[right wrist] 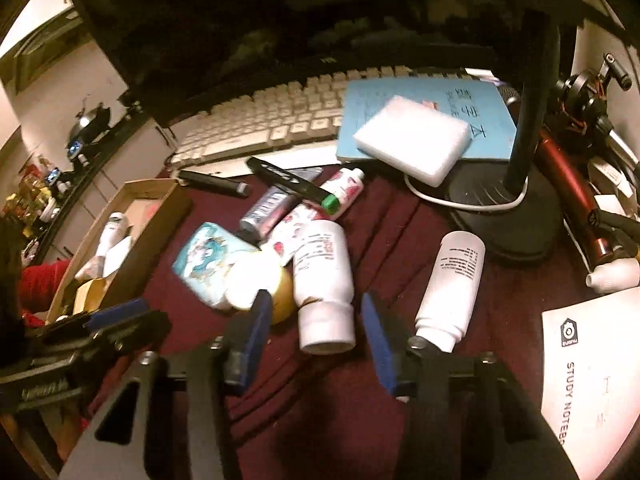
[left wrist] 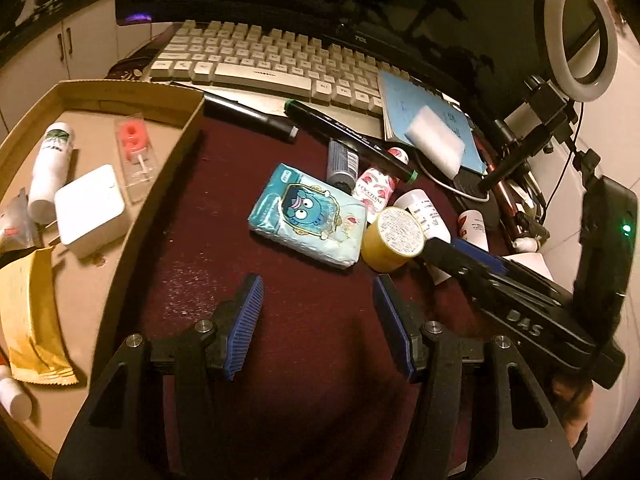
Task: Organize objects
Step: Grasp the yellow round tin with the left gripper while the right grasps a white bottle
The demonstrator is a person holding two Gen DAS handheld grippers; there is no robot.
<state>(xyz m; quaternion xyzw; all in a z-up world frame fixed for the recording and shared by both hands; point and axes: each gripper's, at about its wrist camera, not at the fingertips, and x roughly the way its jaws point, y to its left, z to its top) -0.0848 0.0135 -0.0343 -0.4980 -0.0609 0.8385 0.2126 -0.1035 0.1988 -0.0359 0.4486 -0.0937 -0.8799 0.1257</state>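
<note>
A cardboard box [left wrist: 188,128] at the left holds a white charger [left wrist: 92,208], a white bottle [left wrist: 50,168], a pink item in clear packaging [left wrist: 134,156] and a gold packet [left wrist: 32,316]. On the dark red cloth lie a teal tissue pack [left wrist: 308,216], a yellow jar [left wrist: 394,238], floral tubes [left wrist: 376,190], markers [left wrist: 348,136] and white bottles. My left gripper [left wrist: 318,320] is open and empty, just short of the tissue pack. My right gripper [right wrist: 316,332] is open, its fingers on either side of the cap end of a white bottle [right wrist: 324,280].
A white keyboard [left wrist: 264,64] and monitor stand at the back. A blue notebook [left wrist: 428,120] carries a white sponge [left wrist: 436,140]. A ring light [left wrist: 584,36] on a black round base [right wrist: 508,216] stands at the right. Another white bottle [right wrist: 452,284] and a study notebook [right wrist: 592,376] lie right.
</note>
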